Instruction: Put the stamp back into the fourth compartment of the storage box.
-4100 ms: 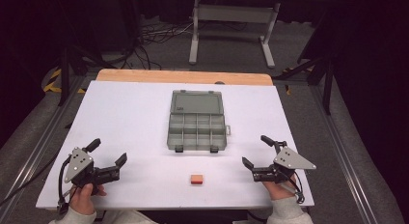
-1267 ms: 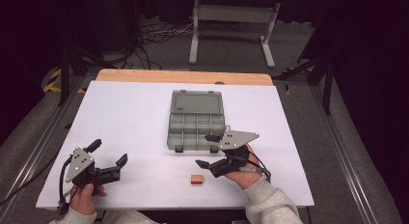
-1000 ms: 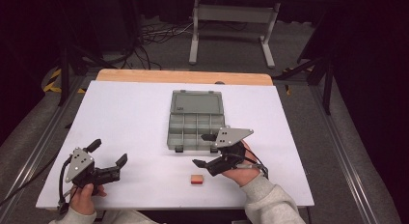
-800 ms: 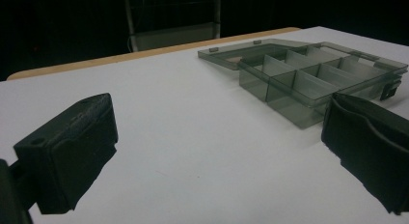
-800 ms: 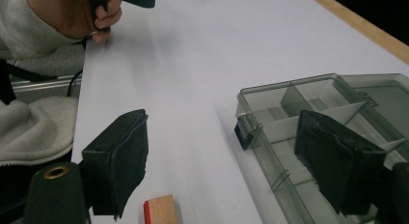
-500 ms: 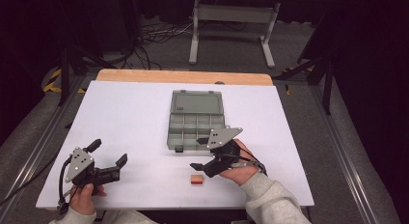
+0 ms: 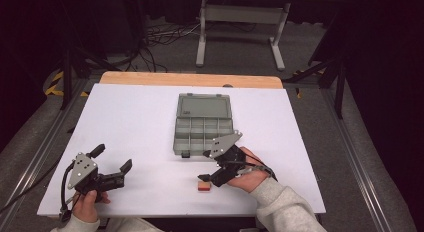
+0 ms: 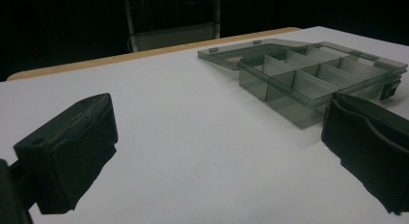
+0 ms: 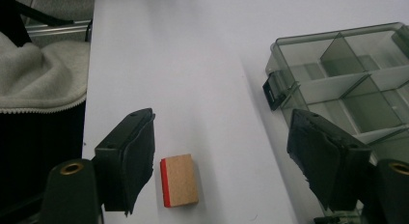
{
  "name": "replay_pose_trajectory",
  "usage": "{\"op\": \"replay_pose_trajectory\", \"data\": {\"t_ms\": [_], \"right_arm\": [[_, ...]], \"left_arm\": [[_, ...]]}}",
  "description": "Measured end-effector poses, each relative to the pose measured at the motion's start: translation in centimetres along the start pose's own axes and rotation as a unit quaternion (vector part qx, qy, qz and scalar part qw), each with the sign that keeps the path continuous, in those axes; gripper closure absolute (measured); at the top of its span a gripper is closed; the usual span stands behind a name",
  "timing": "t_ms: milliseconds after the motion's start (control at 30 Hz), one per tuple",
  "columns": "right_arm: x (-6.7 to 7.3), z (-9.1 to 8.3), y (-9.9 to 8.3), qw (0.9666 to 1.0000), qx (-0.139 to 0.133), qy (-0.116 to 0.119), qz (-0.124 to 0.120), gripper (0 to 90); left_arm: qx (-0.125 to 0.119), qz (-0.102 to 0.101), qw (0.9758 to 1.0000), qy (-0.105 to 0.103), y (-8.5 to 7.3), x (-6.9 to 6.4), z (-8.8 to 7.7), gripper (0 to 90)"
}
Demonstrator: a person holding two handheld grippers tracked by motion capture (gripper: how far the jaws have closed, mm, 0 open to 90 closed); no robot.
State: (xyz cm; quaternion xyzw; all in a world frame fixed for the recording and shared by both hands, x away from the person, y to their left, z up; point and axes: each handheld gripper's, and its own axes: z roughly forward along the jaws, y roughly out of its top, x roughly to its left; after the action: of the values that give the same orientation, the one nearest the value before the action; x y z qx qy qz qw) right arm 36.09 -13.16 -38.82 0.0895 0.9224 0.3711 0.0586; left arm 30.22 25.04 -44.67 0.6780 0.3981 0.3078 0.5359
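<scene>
Right gripper (image 7: 206, 178) over the small wooden block (image 7: 203, 186), low in the frame's centre.

Its jaws had just been closing, still released, the red-edged block lying on the white table (image 7: 135, 117) between them, nearer one jaw. The left gripper (image 7: 111, 167) stood open at lower left, grasping nothing. The grey compartment box (image 7: 203, 124) sat mid-frame.
</scene>
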Motion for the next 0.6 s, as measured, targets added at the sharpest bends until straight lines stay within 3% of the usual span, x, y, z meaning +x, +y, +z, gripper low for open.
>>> {"op": "replay_pose_trajectory", "data": {"t_ms": [367,600], "right_arm": [[0.2,1.1,-0.1,0.9990,0.039,0.020,-0.005,29.7],[0.5,2.0,-0.3,0.9967,0.075,0.030,-0.010,32.0]], "left_arm": [[0.000,0.000,1.0000,0.001,0.0,0.0,0.0,0.1],[0.000,0.001,1.0000,0.001,0.0,0.0,0.0,0.1]]}}
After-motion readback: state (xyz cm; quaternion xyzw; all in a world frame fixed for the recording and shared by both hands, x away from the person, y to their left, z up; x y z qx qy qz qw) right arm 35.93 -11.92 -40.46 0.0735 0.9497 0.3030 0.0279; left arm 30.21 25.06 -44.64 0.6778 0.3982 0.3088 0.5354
